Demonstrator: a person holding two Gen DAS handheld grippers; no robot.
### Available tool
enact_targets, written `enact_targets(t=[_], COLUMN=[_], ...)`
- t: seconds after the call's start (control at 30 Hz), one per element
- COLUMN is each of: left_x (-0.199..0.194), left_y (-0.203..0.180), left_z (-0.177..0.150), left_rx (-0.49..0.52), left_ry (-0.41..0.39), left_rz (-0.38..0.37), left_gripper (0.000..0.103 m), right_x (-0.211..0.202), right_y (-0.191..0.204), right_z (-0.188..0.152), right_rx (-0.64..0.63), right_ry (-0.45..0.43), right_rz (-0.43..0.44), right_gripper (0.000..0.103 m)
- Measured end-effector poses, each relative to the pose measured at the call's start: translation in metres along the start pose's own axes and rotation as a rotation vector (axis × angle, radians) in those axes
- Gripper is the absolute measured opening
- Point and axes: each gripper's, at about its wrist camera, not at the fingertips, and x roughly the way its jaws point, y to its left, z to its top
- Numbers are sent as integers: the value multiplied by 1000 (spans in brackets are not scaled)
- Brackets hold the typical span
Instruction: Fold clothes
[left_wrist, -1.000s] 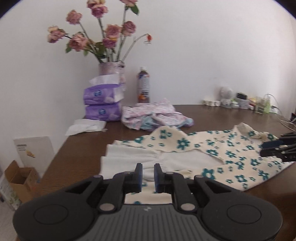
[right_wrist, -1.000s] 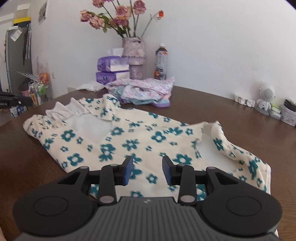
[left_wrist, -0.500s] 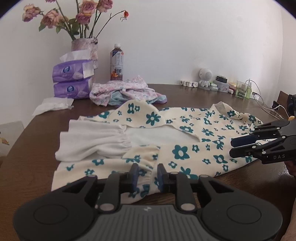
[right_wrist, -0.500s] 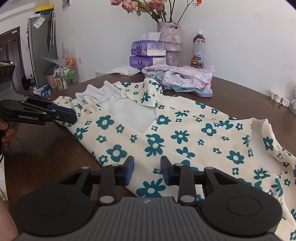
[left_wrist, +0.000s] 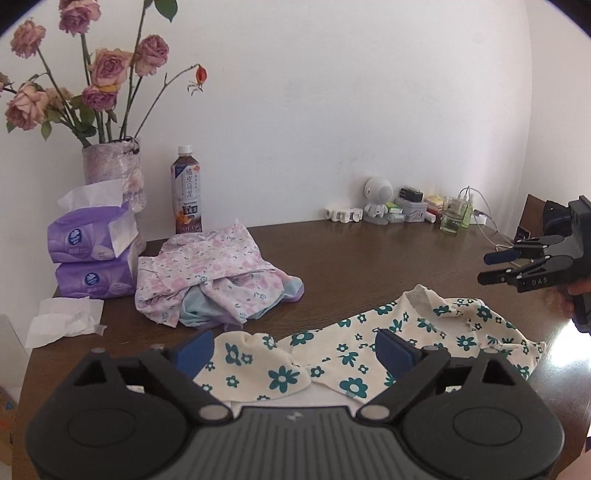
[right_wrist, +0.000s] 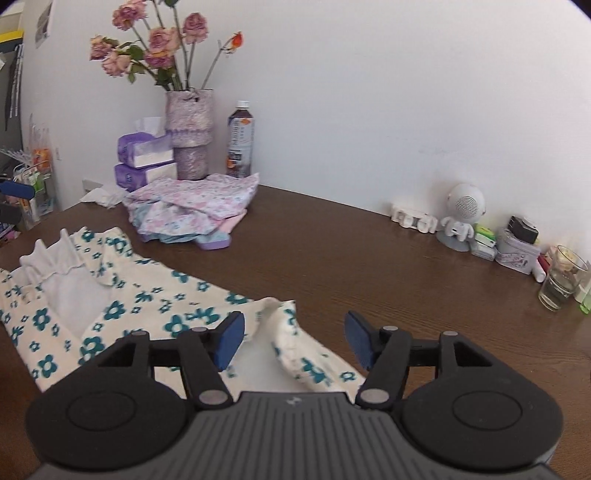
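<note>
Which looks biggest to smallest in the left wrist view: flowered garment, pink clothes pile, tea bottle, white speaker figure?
1. flowered garment, partly hidden and nearest
2. pink clothes pile
3. tea bottle
4. white speaker figure, farthest, so unsure

Cream garment with teal flowers (left_wrist: 343, 354), folded lengthwise, flat on brown table (left_wrist: 369, 254), white lining showing

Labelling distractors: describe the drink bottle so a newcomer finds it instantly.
Find the vase of dried roses at the wall. The bottle stands just right of it, behind the crumpled pink clothes: upright, dark drink, white cap, the only bottle there.
</note>
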Motion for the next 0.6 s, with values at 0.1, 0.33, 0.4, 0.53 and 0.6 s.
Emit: enact_targets(t=[0.1, 0.33, 0.4, 0.53, 0.6], left_x=[30, 99, 115, 139, 147], left_y=[4, 7, 10, 20, 27], left_z=[13, 23, 22, 17, 11], left_rx=[12, 133, 168, 202, 180], left_ry=[48, 180, 209, 267, 285], left_rz=[-4, -17, -23, -20, -51], left_gripper=[94, 92, 91, 75, 65], right_x=[19, 69, 83, 107, 113], right_y=[-25, -68, -71, -72, -71], right_z=[8, 20, 21, 23, 22], right_rx=[16, 47, 49, 40, 42], right_ry=[41, 141, 161, 209, 212], right_rz=[1, 47, 86, 108, 142], right_gripper=[60, 42, 42, 36, 36])
